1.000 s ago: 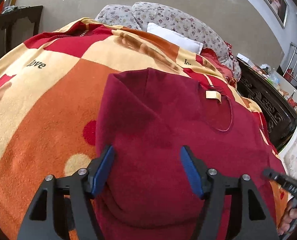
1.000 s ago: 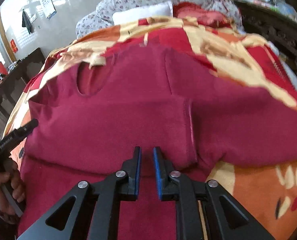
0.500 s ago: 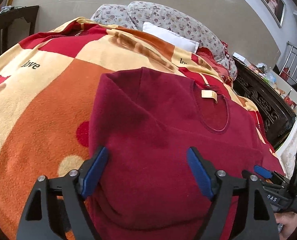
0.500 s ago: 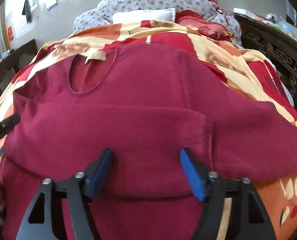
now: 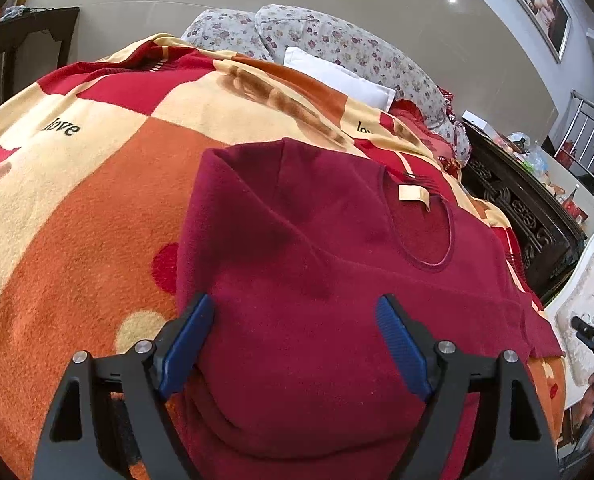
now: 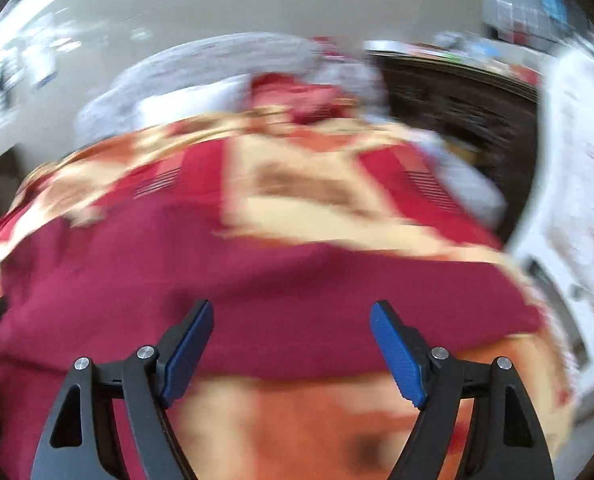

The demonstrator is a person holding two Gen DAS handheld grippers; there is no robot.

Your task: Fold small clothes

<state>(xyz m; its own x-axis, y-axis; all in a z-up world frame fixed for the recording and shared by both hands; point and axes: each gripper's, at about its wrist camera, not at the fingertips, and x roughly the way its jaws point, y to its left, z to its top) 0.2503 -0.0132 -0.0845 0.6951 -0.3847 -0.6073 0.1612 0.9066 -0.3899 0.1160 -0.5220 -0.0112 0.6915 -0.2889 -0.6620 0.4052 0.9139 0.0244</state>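
Observation:
A dark red sweater (image 5: 317,280) lies flat on a patterned blanket (image 5: 77,220), neck opening and beige label (image 5: 414,196) toward the pillows, one sleeve folded across its front. My left gripper (image 5: 295,344) is open and empty, hovering over the sweater's lower left part. My right gripper (image 6: 291,350) is open and empty above the sweater's (image 6: 257,280) outstretched sleeve near the blanket (image 6: 297,420); that view is motion-blurred. The right gripper's tip (image 5: 593,340) shows at the left view's right edge.
Floral pillows (image 5: 337,44) and a white pillow (image 5: 337,76) lie at the bed's head. A dark carved cabinet (image 5: 529,208) stands along the right side, with a white chair (image 5: 593,292) beside it. A dark table (image 5: 25,40) stands far left.
My right gripper opened, let go of the folded sleeve, and swung fast to the right toward the other sleeve. My left gripper stayed open and barely moved.

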